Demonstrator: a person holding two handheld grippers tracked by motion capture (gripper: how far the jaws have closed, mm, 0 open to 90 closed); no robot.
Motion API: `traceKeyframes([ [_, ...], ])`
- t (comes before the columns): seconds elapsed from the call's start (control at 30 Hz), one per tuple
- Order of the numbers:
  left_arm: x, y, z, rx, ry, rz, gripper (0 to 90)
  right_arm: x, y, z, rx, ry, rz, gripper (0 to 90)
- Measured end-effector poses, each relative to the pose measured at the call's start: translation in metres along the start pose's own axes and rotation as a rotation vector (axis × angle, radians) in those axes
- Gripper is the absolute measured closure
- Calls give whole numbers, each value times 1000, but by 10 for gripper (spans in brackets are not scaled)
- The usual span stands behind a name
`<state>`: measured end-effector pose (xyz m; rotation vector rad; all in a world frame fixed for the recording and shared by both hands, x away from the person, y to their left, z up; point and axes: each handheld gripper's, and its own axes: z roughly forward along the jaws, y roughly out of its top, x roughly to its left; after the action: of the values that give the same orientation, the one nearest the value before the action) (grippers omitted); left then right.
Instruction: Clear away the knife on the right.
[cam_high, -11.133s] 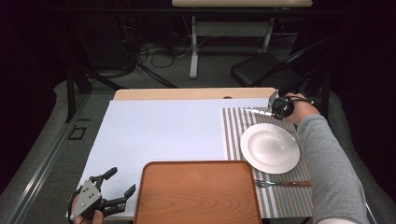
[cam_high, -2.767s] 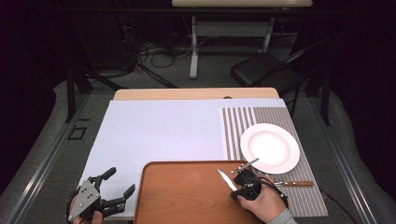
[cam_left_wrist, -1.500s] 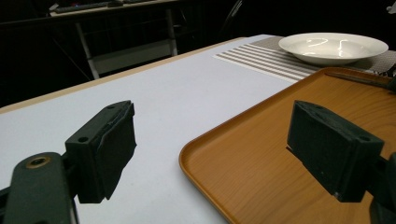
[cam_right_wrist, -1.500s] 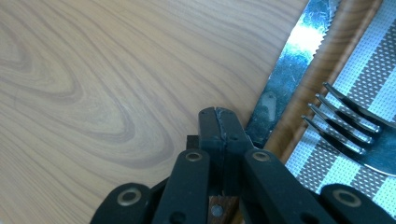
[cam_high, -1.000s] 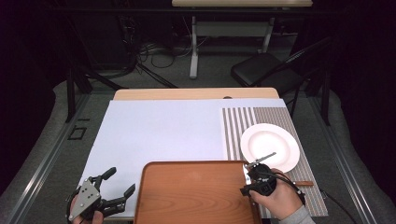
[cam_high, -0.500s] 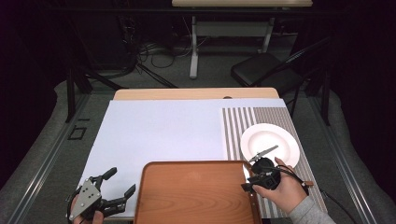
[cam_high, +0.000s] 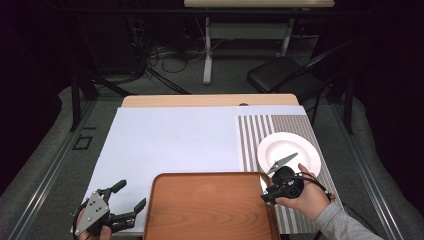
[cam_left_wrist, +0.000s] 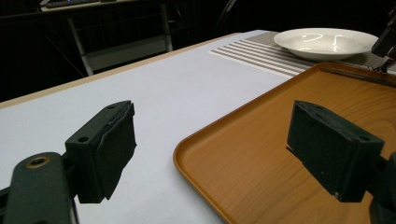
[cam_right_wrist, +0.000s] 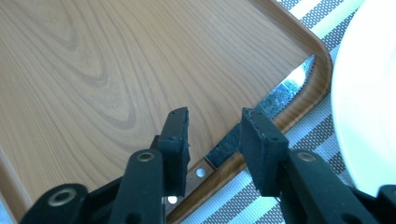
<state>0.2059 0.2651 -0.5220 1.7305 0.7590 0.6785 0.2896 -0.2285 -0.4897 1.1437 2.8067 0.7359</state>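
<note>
Knife (cam_right_wrist: 261, 122) lies along the right-hand inner edge of the tray (cam_high: 210, 210), blade against the raised rim and its riveted handle at the near end, seen in the right gripper view. Right gripper (cam_high: 272, 180) hangs over that same tray edge in the person's hand (cam_high: 305, 197); its jaws stand a little apart on either side of the knife, and they have just been closing slightly, though the pads do not press on it. In the high view the gripper's body covers the knife.

Just past the tray's right rim lies a striped mat (cam_high: 255, 135), and on it a white plate (cam_high: 300, 147) sits near the tray's far right corner. The upper jaw of the right gripper reaches out over the near part of the plate, so plate and rim crowd the gripper on that side. The tray itself rests on a pale sheet (cam_high: 170, 140) that spreads away from the tray's left and far sides.

Left gripper (cam_high: 127, 196) sits off the tray's near left corner, jaws spread wide with nothing between them; in the left gripper view one jaw is over the sheet and the other over the tray's wood. Beyond the table, well away from the tray, a black chair (cam_high: 280, 75) stands on the floor.
</note>
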Motion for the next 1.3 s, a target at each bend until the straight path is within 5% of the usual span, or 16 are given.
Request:
traceKeyframes([
  [0.2, 0, 0, 0, 0, 1, 1, 152, -9, 0, 0, -3, -14, -7, 661],
  [0.57, 0, 0, 0, 4, 2, -1, 152, -21, -7, -6, -51, -37, -28, 490],
  [0.97, -1, 0, 1, 6, 5, -1, 152, -39, -22, -19, -94, -91, 3, 421],
  [1.1, -1, -1, 2, 10, 3, -2, 152, -44, -28, -24, -119, -163, -26, 348],
  [1.2, -1, -1, 2, 8, 5, -1, 152, -48, -31, -30, -121, -207, -1, 237],
  [1.3, -1, -1, 2, 11, 5, 0, 152, -50, -34, -36, -137, -210, -3, 146],
])
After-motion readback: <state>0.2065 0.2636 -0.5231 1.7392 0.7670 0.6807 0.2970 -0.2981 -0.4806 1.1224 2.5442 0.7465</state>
